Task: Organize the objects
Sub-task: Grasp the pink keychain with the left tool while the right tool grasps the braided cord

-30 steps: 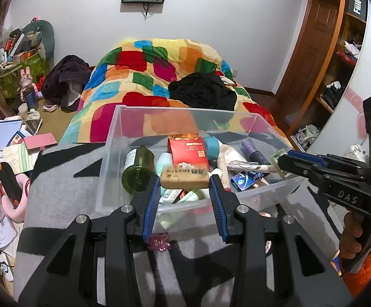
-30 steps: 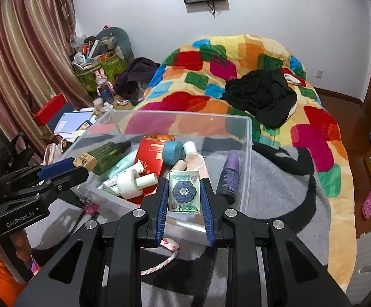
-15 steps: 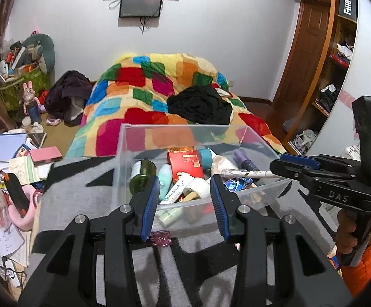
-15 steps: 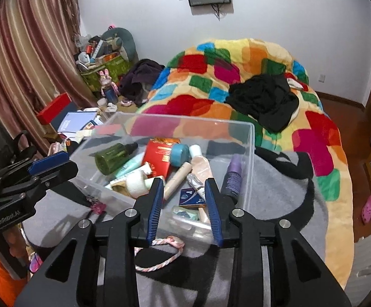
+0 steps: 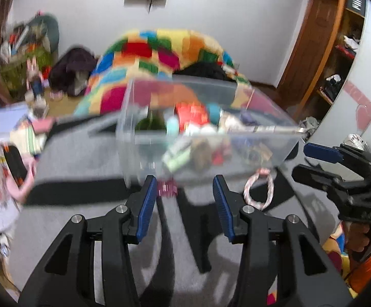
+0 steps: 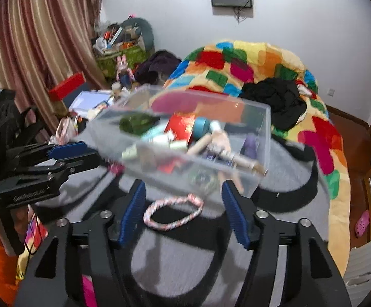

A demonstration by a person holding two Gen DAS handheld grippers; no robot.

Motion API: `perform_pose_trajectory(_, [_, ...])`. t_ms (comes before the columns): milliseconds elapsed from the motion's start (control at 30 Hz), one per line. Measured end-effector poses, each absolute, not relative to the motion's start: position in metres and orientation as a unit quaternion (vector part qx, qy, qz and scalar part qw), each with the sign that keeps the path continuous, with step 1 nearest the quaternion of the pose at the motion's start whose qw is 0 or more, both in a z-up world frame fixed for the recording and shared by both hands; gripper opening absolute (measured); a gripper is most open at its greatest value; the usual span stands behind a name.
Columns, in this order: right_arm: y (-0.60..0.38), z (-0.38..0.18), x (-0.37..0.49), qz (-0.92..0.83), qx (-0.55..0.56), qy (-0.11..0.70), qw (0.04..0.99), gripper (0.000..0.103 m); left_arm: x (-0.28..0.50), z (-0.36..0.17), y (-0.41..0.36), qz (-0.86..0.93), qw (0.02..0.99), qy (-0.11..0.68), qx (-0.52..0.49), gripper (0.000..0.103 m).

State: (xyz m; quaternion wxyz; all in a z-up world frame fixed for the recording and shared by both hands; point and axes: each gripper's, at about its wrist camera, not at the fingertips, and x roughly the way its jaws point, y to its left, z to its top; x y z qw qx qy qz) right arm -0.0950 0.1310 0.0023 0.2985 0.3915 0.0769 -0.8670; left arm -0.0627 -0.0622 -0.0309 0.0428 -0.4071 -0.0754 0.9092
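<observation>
A clear plastic bin full of bottles, tubes and a red box stands on the grey and black blanket. A pink and white rope loop and a small pink clip lie on the blanket in front of the bin. My left gripper is open and empty, just short of the bin's near wall, with the clip by its left finger. My right gripper is open and empty, with the rope loop between its fingers. Each gripper shows in the other's view, the right and the left.
A bed with a bright patchwork quilt and black clothes lies behind the bin. Clutter, boxes and papers fill the floor at the left, by a striped curtain. Wooden shelves stand at the right.
Both grippers have let go of their items into the bin, opened and pulled back and down. The rope loop and pink clip now sit close in front of the fingers.
</observation>
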Motion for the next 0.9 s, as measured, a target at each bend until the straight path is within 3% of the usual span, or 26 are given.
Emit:
perform_pose_trajectory(233, [0.119, -0.035, -0.104, -0.837, 0.444, 0.085, 0.309, 0.074, -0.077, -0.058, -0.066, 0.889, 0.011, -0.088, -0.449, 0.045])
perform_pose_trajectory(600, [0.102, -0.057, -0.104, -0.842, 0.440, 0.119, 0.288, 0.073, -0.094, -0.071, -0.044, 0.894, -0.013, -0.049, -0.445, 0.045])
perform_pose_trajectory(667, [0.102, -0.055, -0.103, -0.844, 0.438, 0.116, 0.288, 0.063, -0.094, -0.072, -0.045, 0.895, -0.019, -0.052, -0.443, 0.037])
perform_pose_trajectory(733, [0.105, -0.053, -0.103, -0.847, 0.435, 0.112, 0.285, 0.042, -0.094, -0.072, -0.049, 0.896, -0.025, -0.056, -0.440, 0.025])
perform_pose_trajectory(767, [0.106, -0.053, -0.103, -0.848, 0.435, 0.111, 0.284, 0.036, -0.093, -0.072, -0.051, 0.896, -0.022, -0.062, -0.439, 0.025])
perform_pose_trajectory(833, [0.110, -0.051, -0.104, -0.849, 0.435, 0.105, 0.280, 0.014, -0.092, -0.072, -0.052, 0.897, -0.019, -0.063, -0.438, 0.025])
perform_pose_trajectory(900, [0.114, -0.051, -0.105, -0.849, 0.438, 0.092, 0.281, 0.011, -0.087, -0.071, -0.052, 0.898, -0.016, -0.061, -0.435, 0.025])
